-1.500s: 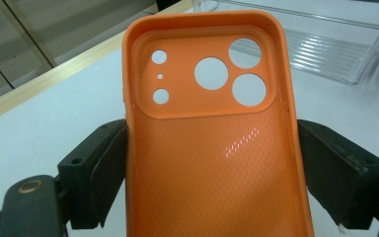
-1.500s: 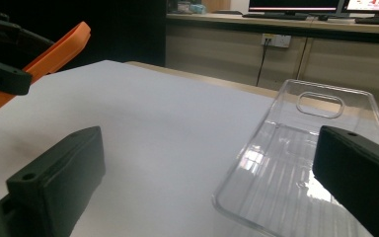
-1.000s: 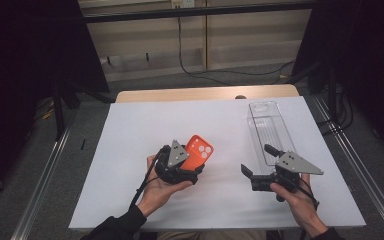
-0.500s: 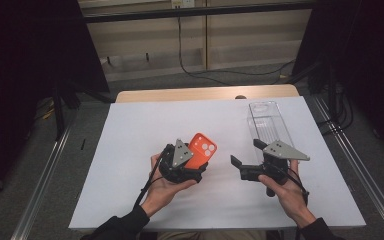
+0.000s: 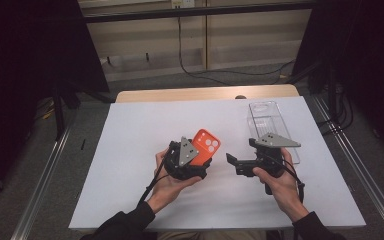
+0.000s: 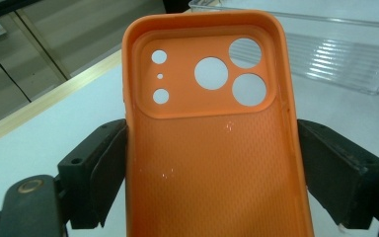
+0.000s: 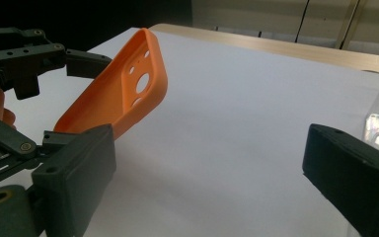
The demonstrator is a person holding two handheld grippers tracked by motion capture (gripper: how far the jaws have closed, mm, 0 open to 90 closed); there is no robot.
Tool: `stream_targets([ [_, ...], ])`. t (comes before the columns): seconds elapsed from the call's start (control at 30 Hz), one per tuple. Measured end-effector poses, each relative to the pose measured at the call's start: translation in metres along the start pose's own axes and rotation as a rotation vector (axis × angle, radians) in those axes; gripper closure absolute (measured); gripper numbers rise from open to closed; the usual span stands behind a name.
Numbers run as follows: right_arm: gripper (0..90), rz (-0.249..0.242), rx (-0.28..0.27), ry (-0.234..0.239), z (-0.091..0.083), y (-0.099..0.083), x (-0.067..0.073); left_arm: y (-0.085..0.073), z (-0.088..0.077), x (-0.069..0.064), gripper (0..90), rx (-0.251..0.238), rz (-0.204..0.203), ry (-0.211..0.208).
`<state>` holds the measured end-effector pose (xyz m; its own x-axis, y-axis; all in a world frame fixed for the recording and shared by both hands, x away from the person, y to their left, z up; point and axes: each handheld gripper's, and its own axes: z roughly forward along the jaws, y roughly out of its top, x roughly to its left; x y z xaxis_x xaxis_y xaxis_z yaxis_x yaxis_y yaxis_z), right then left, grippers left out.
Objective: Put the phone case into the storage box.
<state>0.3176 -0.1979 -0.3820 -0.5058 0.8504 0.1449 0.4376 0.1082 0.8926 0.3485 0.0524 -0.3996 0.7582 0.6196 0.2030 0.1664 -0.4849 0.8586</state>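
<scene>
We see the orange phone case (image 6: 212,148) clamped by its long edges between the left gripper (image 5: 187,160)'s jaws, camera cutouts at the far end, lifted off the white table (image 5: 130,150). The right gripper (image 5: 237,162) hangs just beside it, jaws apart and empty, having just closed slightly, pointing toward the case.

The orange phone case (image 6: 217,148) looks like matt, rubbery plastic with a fine dimpled texture inside, the jaws holding it are matt black plastic, the clear tray (image 5: 270,120) is glossy ribbed plastic, and the desk (image 5: 130,150) has a smooth matt white top.
</scene>
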Motion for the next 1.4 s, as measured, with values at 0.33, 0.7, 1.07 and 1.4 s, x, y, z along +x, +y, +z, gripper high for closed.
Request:
stream_targets([
  [0.33,8.1,0.007,0.043,0.015,0.004,0.009,0.007,0.002,0.003,-0.01,15.9,-0.024,0.047,0.034],
  [0.7,4.5,-0.033,0.053,0.012,0.008,0.024,0.015,0.004,0.007,-0.016,15.9,-0.053,0.047,0.075],
  [1.07,24.3,0.007,0.113,-0.023,0.019,0.029,0.018,0.003,0.008,-0.02,15.9,-0.061,0.049,0.086],
  [1.4,48.4,0.14,0.167,-0.007,0.029,0.035,0.018,0.002,0.009,-0.021,15.9,-0.051,0.051,0.096],
])
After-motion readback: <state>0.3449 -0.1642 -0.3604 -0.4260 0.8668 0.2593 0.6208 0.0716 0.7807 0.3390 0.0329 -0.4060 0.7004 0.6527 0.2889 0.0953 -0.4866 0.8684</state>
